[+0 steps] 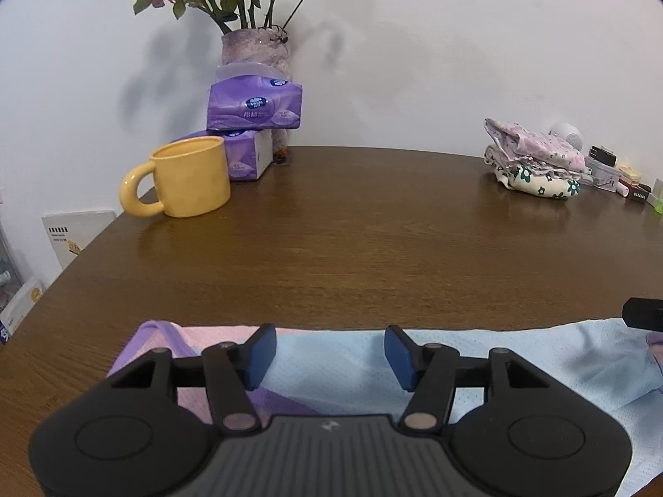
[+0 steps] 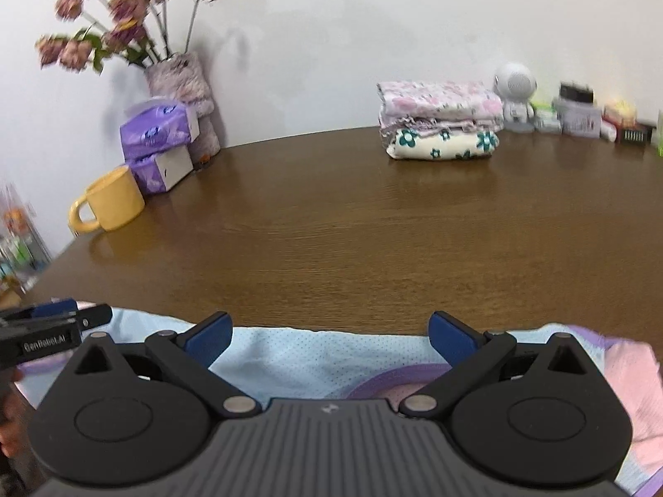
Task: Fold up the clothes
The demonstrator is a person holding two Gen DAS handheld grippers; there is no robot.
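garment: light blue/pink/purple mesh piece, flat at the near edge of the table, long axis left-right
left claw: released, nothing between jaws, over garment's left half
right claw: spread wide, empty, over right half
next: judging by layout, each claw goes straight down for its own end
done pile: folded stack, far right

A home: wood table w/ flower vase, tissue packs, mug, folded laundry.
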